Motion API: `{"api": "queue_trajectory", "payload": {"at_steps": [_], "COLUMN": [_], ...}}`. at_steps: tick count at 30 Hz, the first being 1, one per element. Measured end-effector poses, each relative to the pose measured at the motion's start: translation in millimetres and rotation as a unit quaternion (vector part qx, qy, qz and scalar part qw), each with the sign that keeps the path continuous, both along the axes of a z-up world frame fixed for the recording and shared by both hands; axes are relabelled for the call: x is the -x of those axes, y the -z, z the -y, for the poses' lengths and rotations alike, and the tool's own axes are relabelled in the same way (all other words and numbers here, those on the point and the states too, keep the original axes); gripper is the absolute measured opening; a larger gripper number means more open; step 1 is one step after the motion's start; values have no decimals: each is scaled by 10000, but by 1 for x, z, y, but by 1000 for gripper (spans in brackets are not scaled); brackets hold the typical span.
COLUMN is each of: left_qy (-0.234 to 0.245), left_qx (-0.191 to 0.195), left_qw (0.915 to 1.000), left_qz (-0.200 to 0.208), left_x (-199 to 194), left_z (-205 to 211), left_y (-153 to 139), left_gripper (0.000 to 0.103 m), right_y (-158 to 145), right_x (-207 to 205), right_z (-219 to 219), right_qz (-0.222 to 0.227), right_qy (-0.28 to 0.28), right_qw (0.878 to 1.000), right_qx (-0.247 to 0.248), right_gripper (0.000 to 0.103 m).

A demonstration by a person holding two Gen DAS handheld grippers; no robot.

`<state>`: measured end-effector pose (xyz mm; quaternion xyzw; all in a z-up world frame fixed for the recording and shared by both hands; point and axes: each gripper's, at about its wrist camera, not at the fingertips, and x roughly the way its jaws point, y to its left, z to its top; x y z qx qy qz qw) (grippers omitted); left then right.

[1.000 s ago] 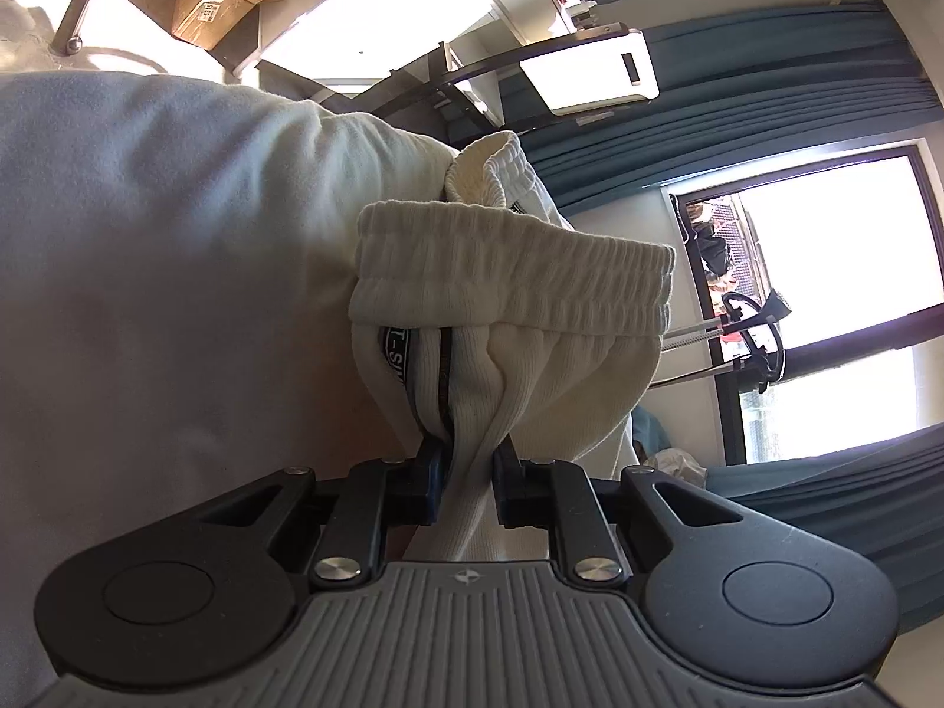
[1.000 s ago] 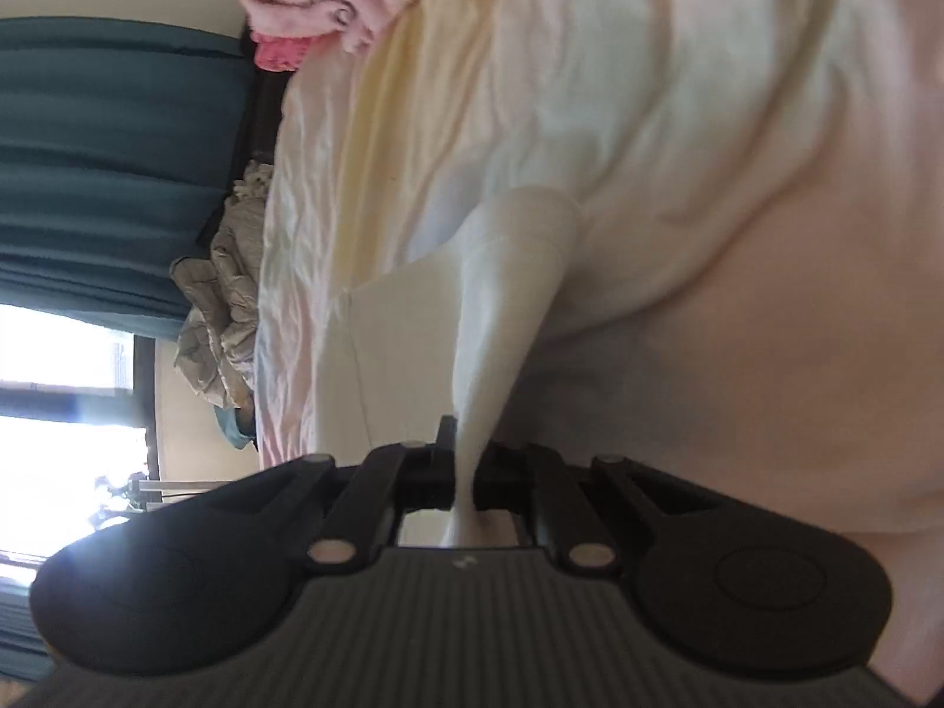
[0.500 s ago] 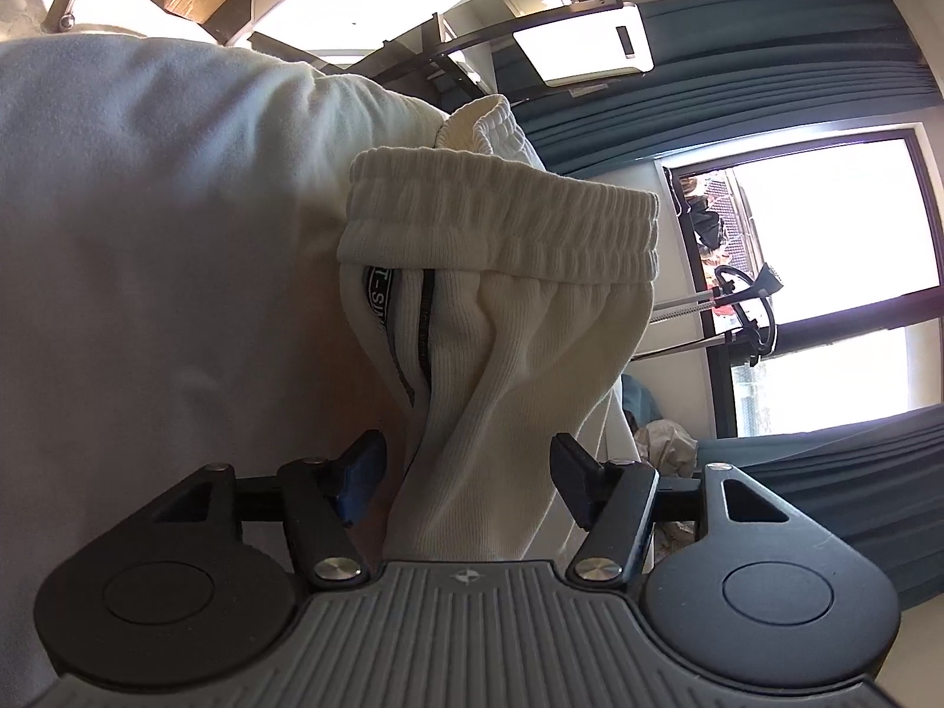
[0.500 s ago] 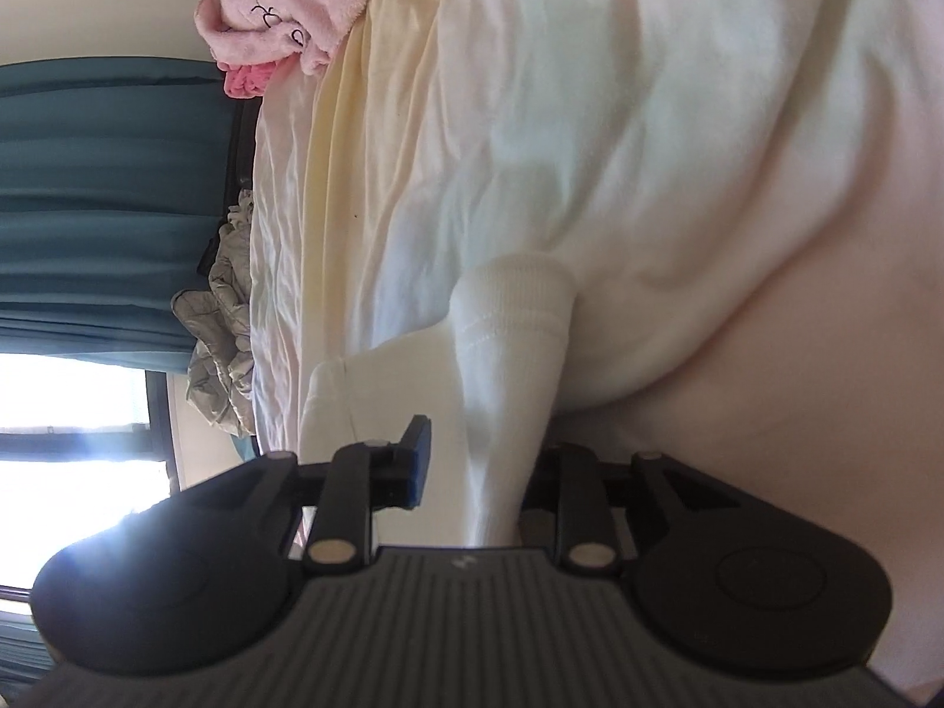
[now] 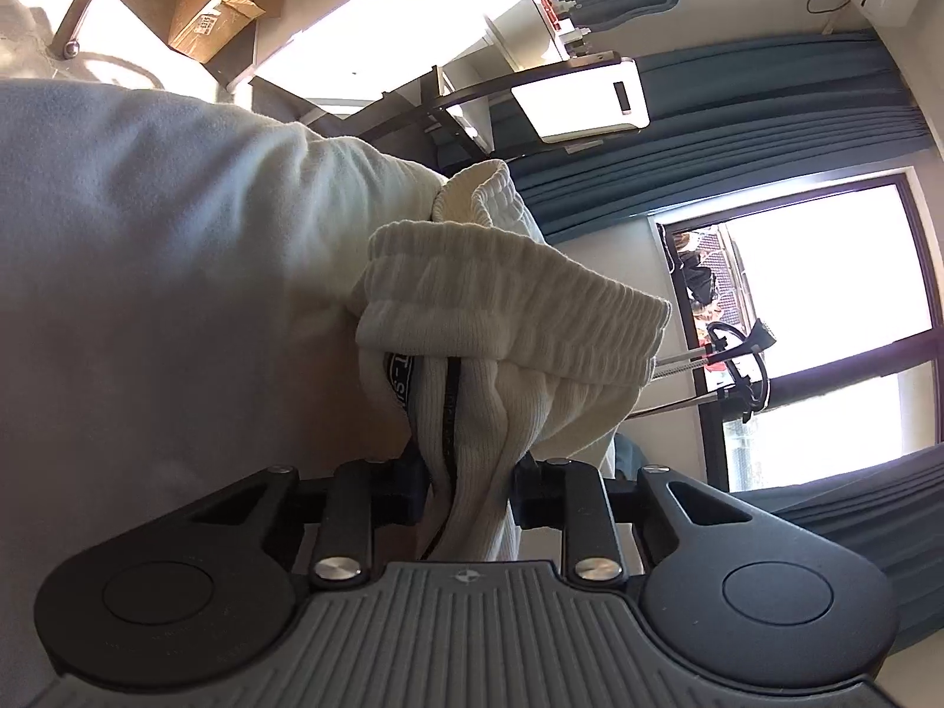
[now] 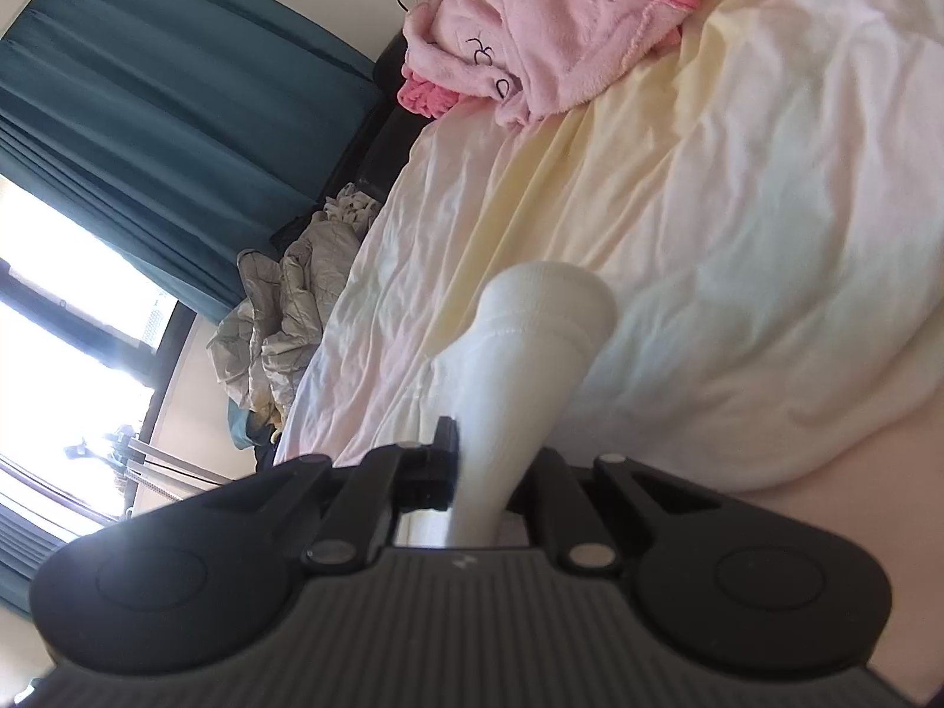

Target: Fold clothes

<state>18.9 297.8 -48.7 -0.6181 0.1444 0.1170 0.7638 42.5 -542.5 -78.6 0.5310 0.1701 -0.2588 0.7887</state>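
A cream ribbed garment point(image 5: 507, 307) with an elastic waistband and a black cord hangs in the left wrist view. My left gripper point(image 5: 466, 484) is shut on a thick bunch of it just below the waistband. More pale cloth point(image 5: 147, 265) fills the left of that view. In the right wrist view, the garment's white ribbed cuff end point(image 6: 543, 318) sticks up between the jaws. My right gripper point(image 6: 492, 472) is shut on it, above a bed with a cream sheet point(image 6: 737, 177).
A pink fluffy robe point(image 6: 548, 29) lies at the bed's far end. Crumpled grey cloth point(image 6: 283, 307) sits beside the bed near teal curtains point(image 6: 147, 88). A cardboard box point(image 5: 212, 12), a bright window point(image 5: 826, 295) and a stand point(image 5: 731, 366) appear in the left wrist view.
Both grippers opened half a second ago and have closed again on thicker bunches of the garment. The right view has tilted, showing more of the bed and the robe.
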Motion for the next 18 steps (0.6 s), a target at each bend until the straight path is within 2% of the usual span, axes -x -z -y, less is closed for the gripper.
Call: {"api": "queue_trajectory", "payload": {"at_steps": [2, 4, 8, 10, 14, 16, 18], "left_qy": [-84, -217, -357, -223, 40, 55, 126], "left_qx": [361, 593, 487, 515, 298, 243, 11], "left_qw": [9985, 9971, 9981, 9975, 9967, 9967, 9964], "left_qz": [395, 435, -154, -436, -758, -772, -836], "left_x": [14, 27, 42, 42, 31, 30, 32], "left_z": [0, 2, 3, 1, -6, -5, -1], "left_y": [1, 3, 3, 8, 10, 8, 3], "left_gripper": [23, 23, 23, 25, 29, 32, 38], "right_y": [-4, -9, -17, -22, 20, 29, 32], "right_x": [1, 3, 6, 7, -2, -1, 0], "right_z": [-2, -3, -6, -8, 3, 3, 1], "right_qz": [-35, -69, -138, -172, -1190, -1297, -1352], "right_qy": [33, 66, 132, 164, -113, -125, -129], "right_qw": [9999, 9995, 9978, 9966, 9926, 9914, 9907], "right_qx": [158, 317, 633, 791, 195, 68, 49], "right_gripper": [5, 5, 5, 5, 6, 8, 10]}}
